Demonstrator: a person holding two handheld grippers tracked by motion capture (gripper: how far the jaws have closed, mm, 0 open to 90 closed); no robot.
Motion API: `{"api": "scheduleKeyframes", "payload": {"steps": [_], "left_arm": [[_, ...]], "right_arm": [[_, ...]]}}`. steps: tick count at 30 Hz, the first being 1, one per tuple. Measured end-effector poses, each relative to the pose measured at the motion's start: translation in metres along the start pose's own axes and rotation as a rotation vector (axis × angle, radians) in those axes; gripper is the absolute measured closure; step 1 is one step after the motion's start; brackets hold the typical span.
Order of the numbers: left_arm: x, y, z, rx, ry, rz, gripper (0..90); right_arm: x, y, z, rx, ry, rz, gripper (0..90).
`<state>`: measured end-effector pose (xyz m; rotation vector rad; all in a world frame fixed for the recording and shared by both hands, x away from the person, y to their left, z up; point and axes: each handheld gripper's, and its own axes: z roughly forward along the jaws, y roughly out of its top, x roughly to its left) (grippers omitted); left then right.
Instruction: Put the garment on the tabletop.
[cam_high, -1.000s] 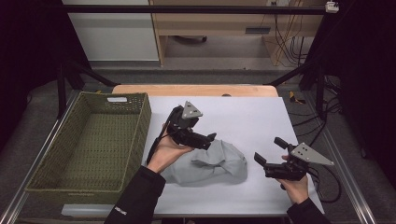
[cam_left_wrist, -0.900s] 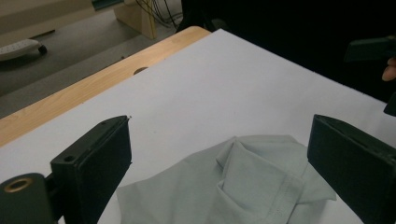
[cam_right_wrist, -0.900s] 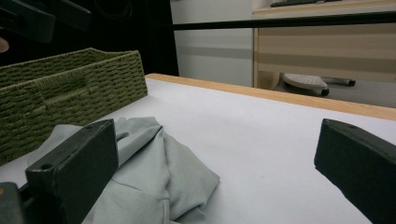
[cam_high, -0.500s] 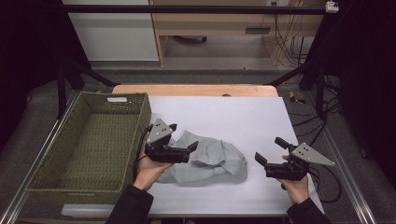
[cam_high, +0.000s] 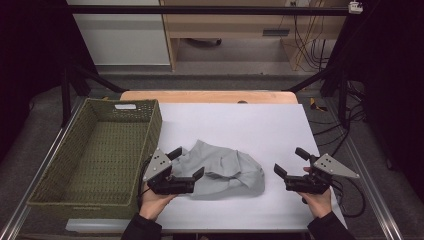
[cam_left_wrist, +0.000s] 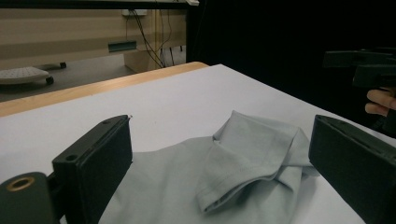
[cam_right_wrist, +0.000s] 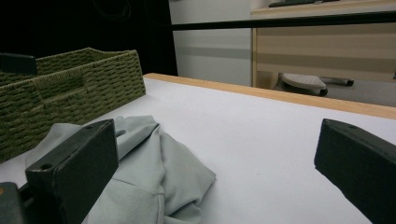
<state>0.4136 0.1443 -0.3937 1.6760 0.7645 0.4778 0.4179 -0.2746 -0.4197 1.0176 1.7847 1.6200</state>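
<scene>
The left black two-jaw gripper (cam_high: 186, 164) is resting low at the near left part of the white table (cam_high: 235, 122), its jaws standing wide apart and gripping nothing. Between and just ahead of those jaws a crumpled pale grey cloth garment (cam_high: 221, 168) is lying on the table; in the left gripper view the garment (cam_left_wrist: 219, 177) is spreading from between the jaws outward, with a folded, hemmed flap rising at its middle. The jaws are flanking the cloth's near edge, but whether they are touching it cannot be told.

The right black two-jaw gripper (cam_high: 291, 162) is sitting at the near right of the table, also wide open and empty, pointing toward the garment and well apart from it. In the right gripper view the garment (cam_right_wrist: 149, 172) is lying ahead and toward its left jaw, bare white table stretching before the other jaw.

Just beside the left gripper, on its outer side, an olive-green woven rectangular basket (cam_high: 60, 195) is standing next to the table, and the person's left hand (cam_high: 152, 202) is holding the gripper close to its wall.
</scene>
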Motion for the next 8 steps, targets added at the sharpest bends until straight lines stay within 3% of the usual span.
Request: {"api": "scheduleKeyframes", "payload": {"steps": [8], "left_arm": [[0.0064, -0.0086, -0.0014, 0.012, 0.022, -0.010, 5.2]], "right_arm": [[-0.0007, -0.0002, -0.0009, 0.003, -0.001, 0.001, 0.2]]}}
